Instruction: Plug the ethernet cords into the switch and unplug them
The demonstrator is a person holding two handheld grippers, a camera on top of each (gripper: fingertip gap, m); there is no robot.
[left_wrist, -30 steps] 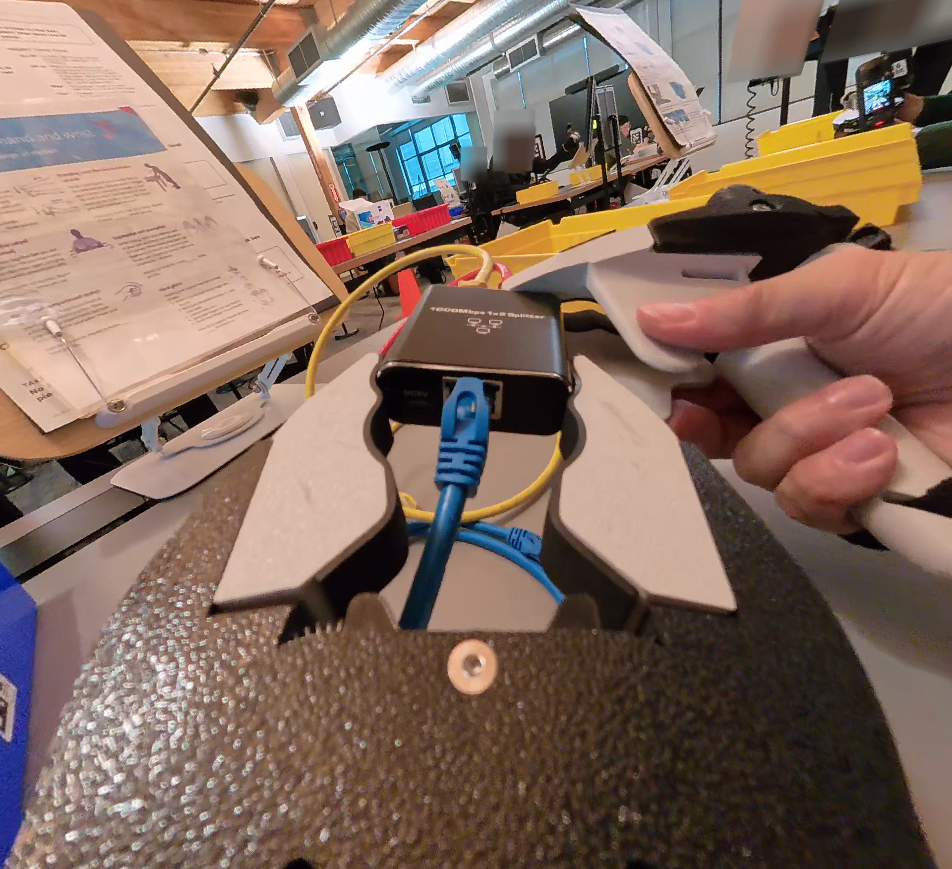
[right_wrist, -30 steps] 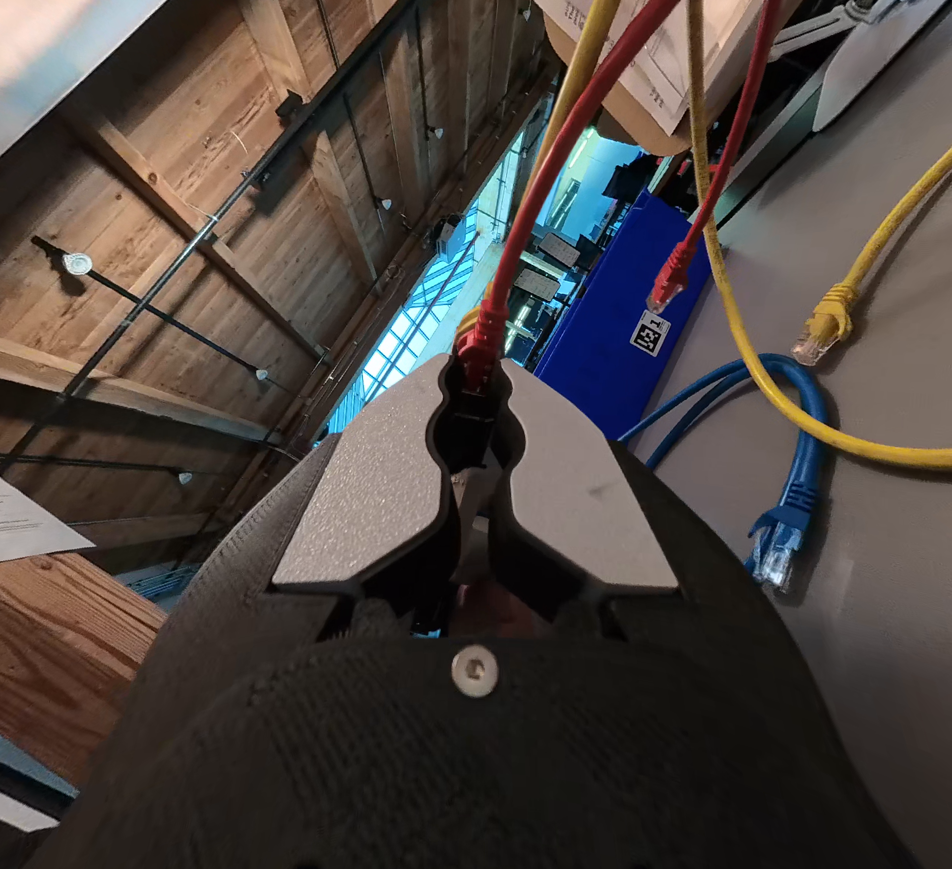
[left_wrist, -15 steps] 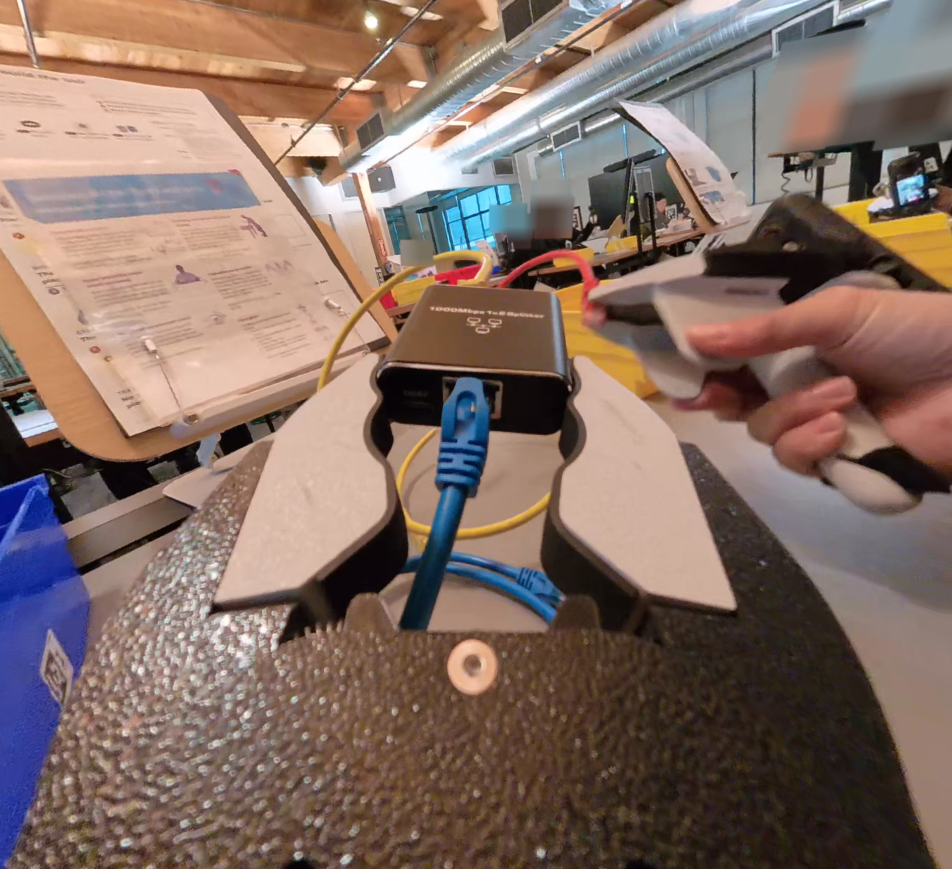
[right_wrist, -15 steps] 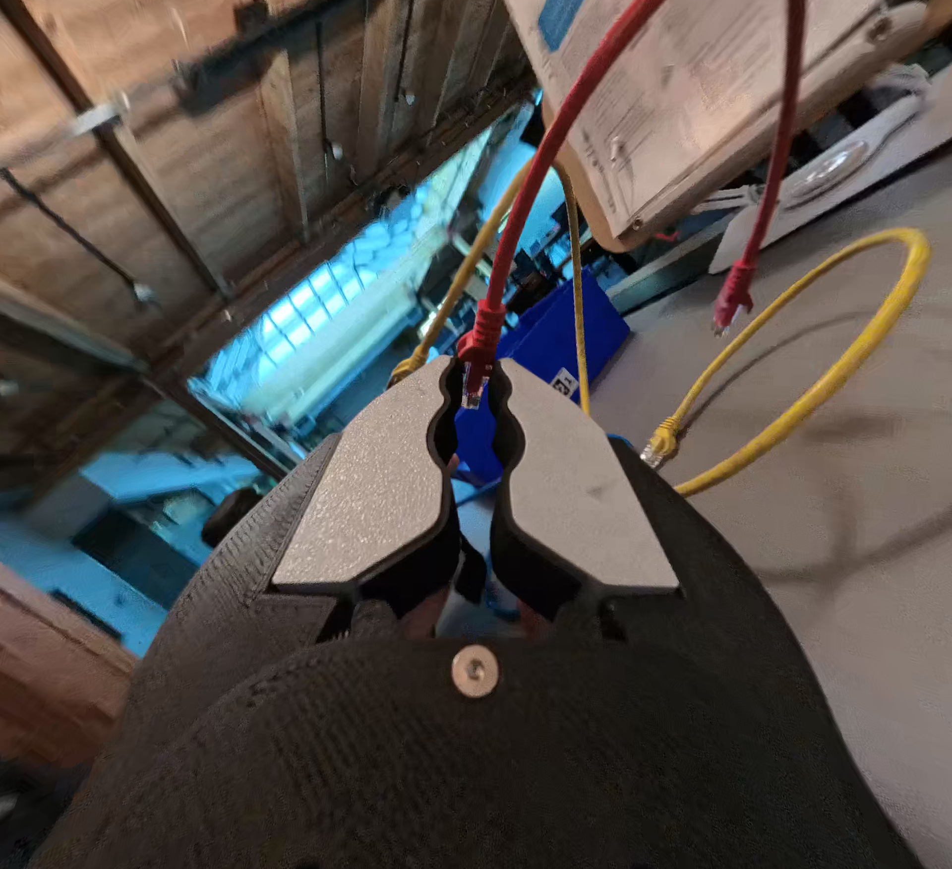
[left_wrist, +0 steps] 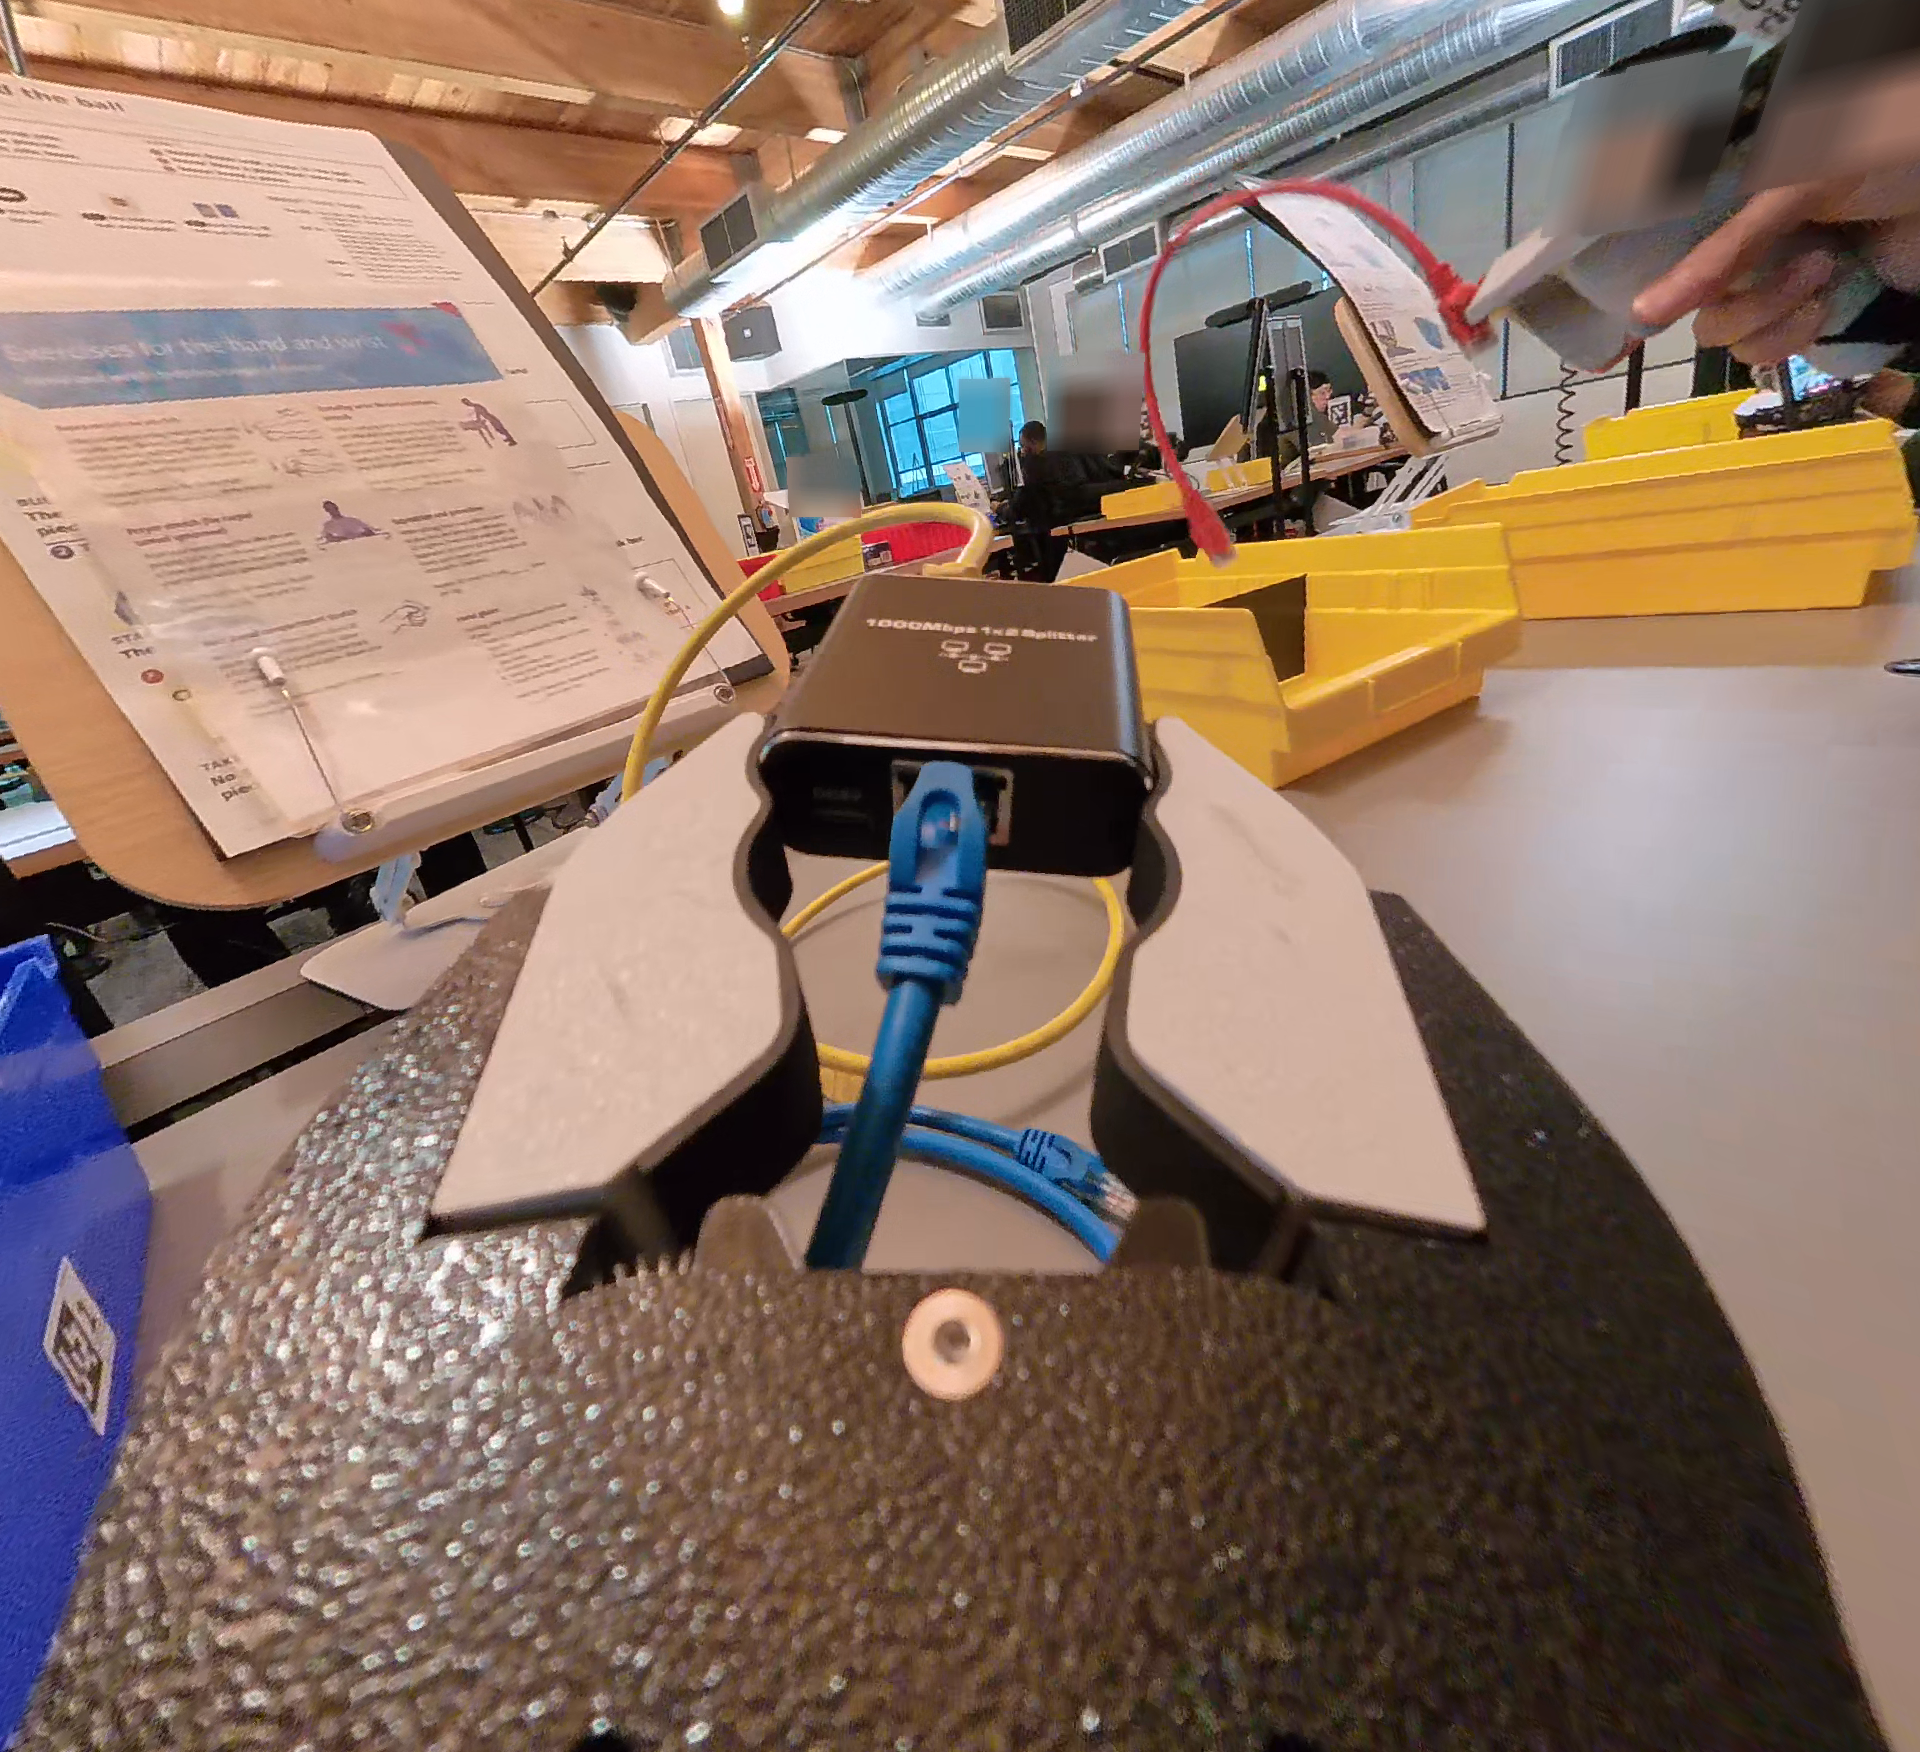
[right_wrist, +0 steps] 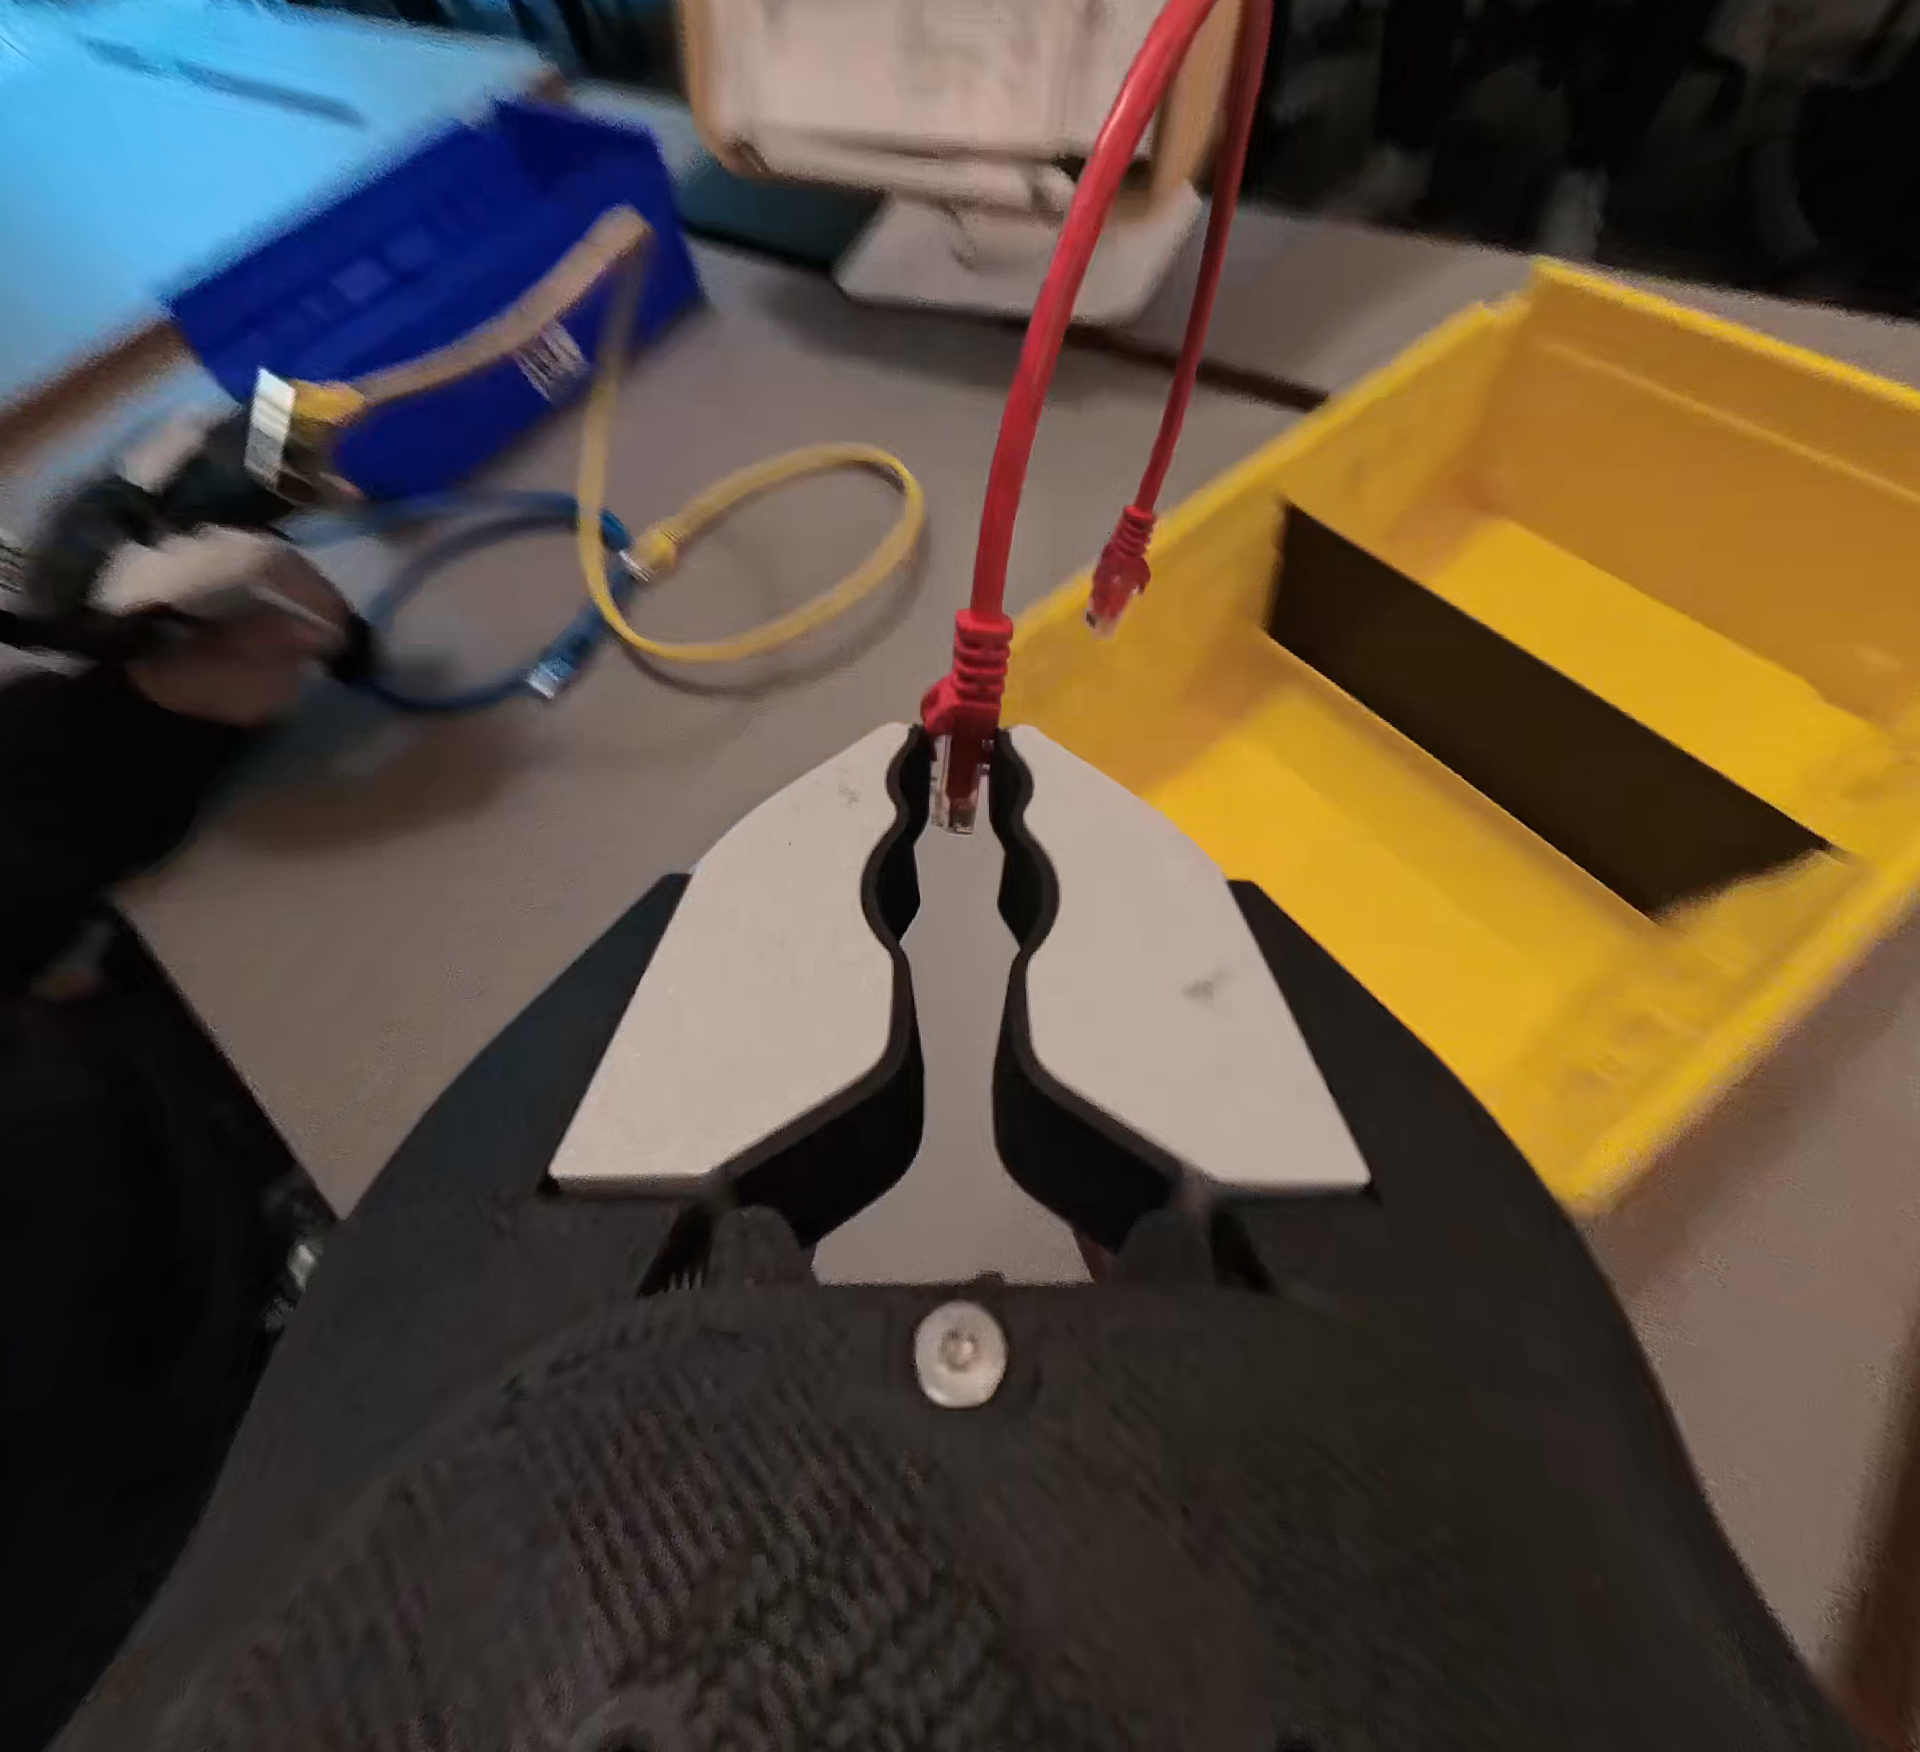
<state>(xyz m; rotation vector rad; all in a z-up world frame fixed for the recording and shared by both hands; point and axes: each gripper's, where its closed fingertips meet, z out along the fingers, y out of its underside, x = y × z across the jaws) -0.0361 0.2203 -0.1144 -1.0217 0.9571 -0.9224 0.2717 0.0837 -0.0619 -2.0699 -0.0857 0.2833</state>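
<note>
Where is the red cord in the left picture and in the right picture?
Left wrist view: the red cord arches at upper right, one plug pinched by the right tongs, the other plug dangling free.
Right wrist view: the red cord loops up from the tongs' tips at centre, its free plug hanging above the yellow bin.
Shared landmark: the yellow bin with its dark divider.

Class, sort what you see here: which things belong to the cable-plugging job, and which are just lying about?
Job: switch, held by left gripper; blue cord plugged in; yellow cord; red cord, held by right gripper.

Lying about: yellow bin, blue bin, document stand.
</note>
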